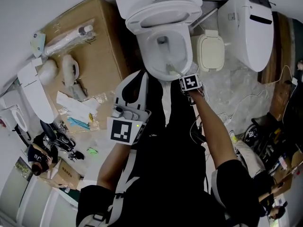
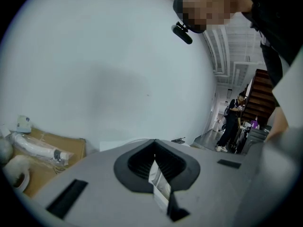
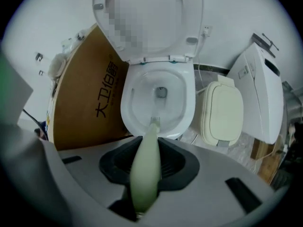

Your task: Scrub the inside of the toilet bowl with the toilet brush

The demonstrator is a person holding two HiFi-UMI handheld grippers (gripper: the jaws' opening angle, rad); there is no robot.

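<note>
Cluttered room, toilet bowl (image 1: 163, 56) | right gripper (image 3: 144, 167) outstretched, clamping toilet brush (image 3: 147, 143) | left gripper (image 2: 156, 174) upturned, jaws together

**The brush is in the toilet**

The right gripper (image 3: 144, 163) holds the toilet brush (image 3: 148, 143). Its two jaws are tight on the light green handle. The handle points away from the camera. The bristle end (image 3: 155, 121) is just inside the near rim of the toilet bowl (image 3: 128, 111).

The bowl is white. A dark hole (image 3: 161, 92) sits at the bottom of it. The lid (image 3: 190, 18) stands up against the wall.

A big brown cardboard box (image 3: 83, 91) with dark print is just beside the toilet on the left. A cream bin (image 3: 222, 110) with a closed lid is on the right. Past the bin is another white toilet part (image 3: 259, 93).
</note>
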